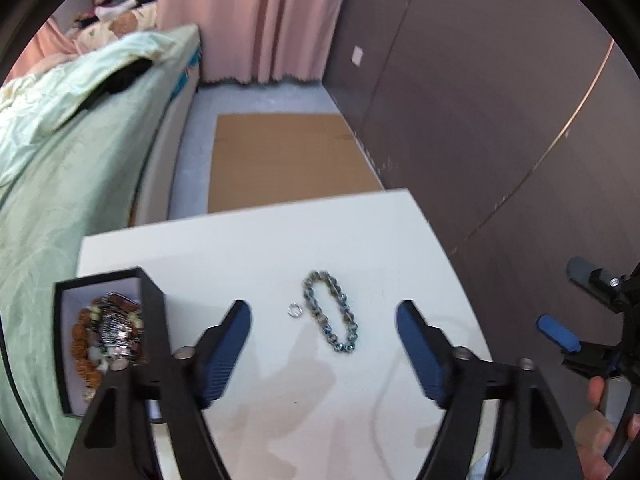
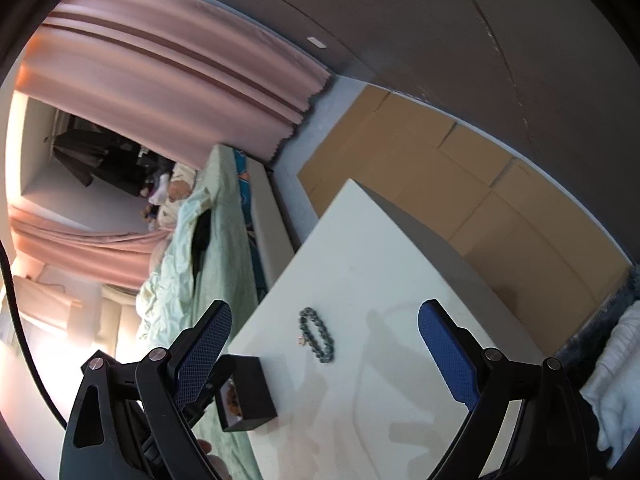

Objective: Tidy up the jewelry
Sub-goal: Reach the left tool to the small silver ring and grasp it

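A grey-blue bead bracelet (image 1: pixel 331 314) lies on the white table (image 1: pixel 280 400) with a small silver ring (image 1: pixel 295 310) just left of it. A black jewelry box (image 1: pixel 104 336) at the table's left edge holds several bead bracelets. My left gripper (image 1: pixel 324 332) is open and empty, above the table just short of the bracelet. My right gripper (image 2: pixel 325 340) is open and empty, higher up; the bracelet (image 2: pixel 317 334), ring (image 2: pixel 301 340) and box (image 2: pixel 248 394) show below it. The right gripper also shows at the right edge of the left wrist view (image 1: pixel 576 320).
A bed with a green quilt (image 1: pixel 60 168) runs along the table's left. Flat cardboard (image 1: pixel 284 160) lies on the floor beyond the table. A dark wall (image 1: pixel 500 100) stands to the right, pink curtains (image 1: pixel 256 16) behind.
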Action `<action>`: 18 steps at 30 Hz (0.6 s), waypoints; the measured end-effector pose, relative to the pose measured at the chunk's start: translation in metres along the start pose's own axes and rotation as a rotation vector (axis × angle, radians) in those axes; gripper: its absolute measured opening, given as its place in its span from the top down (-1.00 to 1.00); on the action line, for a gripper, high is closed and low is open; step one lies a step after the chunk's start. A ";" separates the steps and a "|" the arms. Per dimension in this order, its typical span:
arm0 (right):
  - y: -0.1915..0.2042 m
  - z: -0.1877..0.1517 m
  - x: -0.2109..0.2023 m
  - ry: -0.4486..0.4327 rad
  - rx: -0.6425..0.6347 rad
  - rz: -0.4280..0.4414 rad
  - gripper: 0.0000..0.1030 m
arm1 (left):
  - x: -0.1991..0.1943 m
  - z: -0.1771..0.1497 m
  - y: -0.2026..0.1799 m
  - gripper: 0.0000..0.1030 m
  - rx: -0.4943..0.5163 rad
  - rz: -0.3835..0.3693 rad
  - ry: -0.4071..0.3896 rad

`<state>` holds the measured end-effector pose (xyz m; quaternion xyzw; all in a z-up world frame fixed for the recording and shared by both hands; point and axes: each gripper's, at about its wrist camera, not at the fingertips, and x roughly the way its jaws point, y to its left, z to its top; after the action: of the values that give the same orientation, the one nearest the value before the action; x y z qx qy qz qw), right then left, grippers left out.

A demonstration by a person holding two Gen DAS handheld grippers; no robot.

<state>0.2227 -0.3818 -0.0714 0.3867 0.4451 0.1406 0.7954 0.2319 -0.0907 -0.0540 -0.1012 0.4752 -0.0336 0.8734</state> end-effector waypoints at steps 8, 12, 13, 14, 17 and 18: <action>-0.007 0.006 -0.004 -0.019 0.024 -0.005 -0.84 | 0.047 -0.006 0.003 0.32 -0.010 0.093 0.097; -0.009 0.008 -0.003 -0.018 0.035 -0.012 -0.84 | 0.059 -0.008 0.007 0.37 -0.003 0.127 0.116; -0.010 0.008 -0.002 -0.014 0.038 -0.011 -0.84 | 0.063 -0.008 0.008 0.38 -0.003 0.127 0.123; -0.010 0.009 -0.001 -0.009 0.041 -0.007 -0.84 | 0.066 -0.008 0.008 0.39 -0.001 0.130 0.129; -0.010 0.008 0.001 -0.001 0.046 -0.003 -0.84 | 0.076 -0.006 0.008 0.47 -0.002 0.143 0.143; -0.011 0.008 0.001 0.002 0.049 -0.001 -0.84 | 0.078 -0.005 0.009 0.48 -0.005 0.142 0.148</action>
<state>0.2280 -0.3922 -0.0776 0.4056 0.4493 0.1297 0.7854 0.2702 -0.0950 -0.1226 -0.0664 0.5445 0.0224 0.8359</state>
